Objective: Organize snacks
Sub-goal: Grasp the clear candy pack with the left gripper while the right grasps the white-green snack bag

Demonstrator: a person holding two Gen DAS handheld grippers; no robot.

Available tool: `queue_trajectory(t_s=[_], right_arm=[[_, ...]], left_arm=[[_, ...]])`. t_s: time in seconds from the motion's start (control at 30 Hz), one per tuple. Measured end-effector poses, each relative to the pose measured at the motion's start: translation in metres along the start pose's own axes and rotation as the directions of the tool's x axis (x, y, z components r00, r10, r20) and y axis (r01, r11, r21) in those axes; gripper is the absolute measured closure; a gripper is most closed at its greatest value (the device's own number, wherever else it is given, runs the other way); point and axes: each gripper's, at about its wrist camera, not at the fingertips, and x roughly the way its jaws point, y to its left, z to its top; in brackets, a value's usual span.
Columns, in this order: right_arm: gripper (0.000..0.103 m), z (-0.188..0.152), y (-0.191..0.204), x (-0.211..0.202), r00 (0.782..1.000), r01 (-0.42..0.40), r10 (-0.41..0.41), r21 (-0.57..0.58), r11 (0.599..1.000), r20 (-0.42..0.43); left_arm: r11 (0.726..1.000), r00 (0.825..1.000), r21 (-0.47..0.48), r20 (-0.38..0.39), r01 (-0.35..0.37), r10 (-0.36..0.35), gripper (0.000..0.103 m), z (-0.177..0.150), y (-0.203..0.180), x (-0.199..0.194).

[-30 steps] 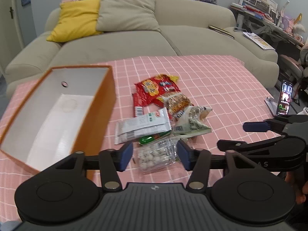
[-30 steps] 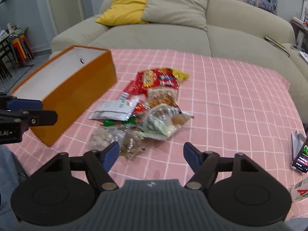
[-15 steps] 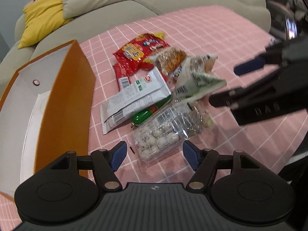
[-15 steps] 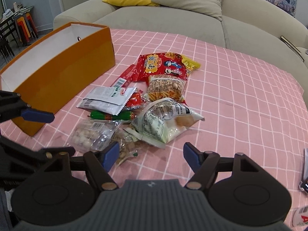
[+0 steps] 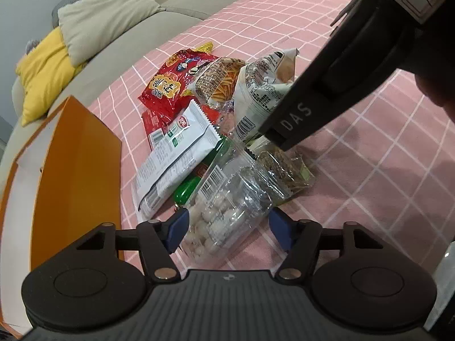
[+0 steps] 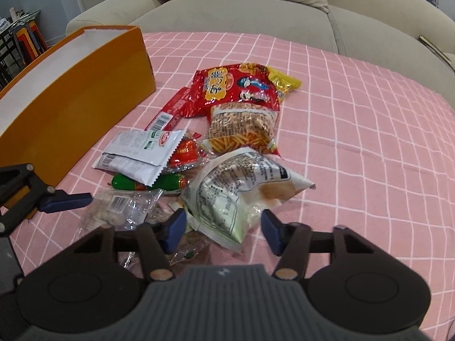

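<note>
Left tongs (image 5: 227, 228) closing, clear bag (image 5: 227, 207) of white balls between pads, pads not pressing yet. Right tongs (image 6: 223, 228) closing, pale green bag (image 6: 236, 196) between pads, not squeezed yet. Past tips: white packet (image 6: 139, 153), green sausage (image 6: 125, 182), red bag (image 6: 230, 88), stick snack bag (image 6: 241, 130). Orange box (image 6: 71, 105) off to left, on pink cloth (image 6: 355, 142).
</note>
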Motion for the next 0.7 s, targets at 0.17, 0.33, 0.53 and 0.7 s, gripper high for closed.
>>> queue_trajectory(t_s=[0.17,0.33,0.53,0.7], right_arm=[[0.071,-0.004,0.000,0.001,1.000,0.003,-0.003,-0.007,1.000,0.001],[0.076,-0.008,0.002,-0.004,1.000,0.007,-0.007,-0.024,1.000,0.007],[0.078,-0.014,0.003,-0.012,1.000,0.014,-0.013,-0.022,1.000,0.006],[0.083,-0.016,0.005,-0.025,0.999,0.026,-0.025,-0.039,0.999,0.037]], left_arm=[[0.999,1.000,0.047,0.015,-0.020,0.019,0.049,0.001,-0.003,0.000],[0.997,0.998,0.059,0.049,-0.050,0.048,0.067,0.000,-0.004,-0.011],[0.996,0.997,-0.072,0.067,-0.044,0.049,0.080,0.006,0.020,-0.028],[0.981,0.998,-0.190,0.043,-0.035,0.044,0.084,0.011,0.042,-0.036]])
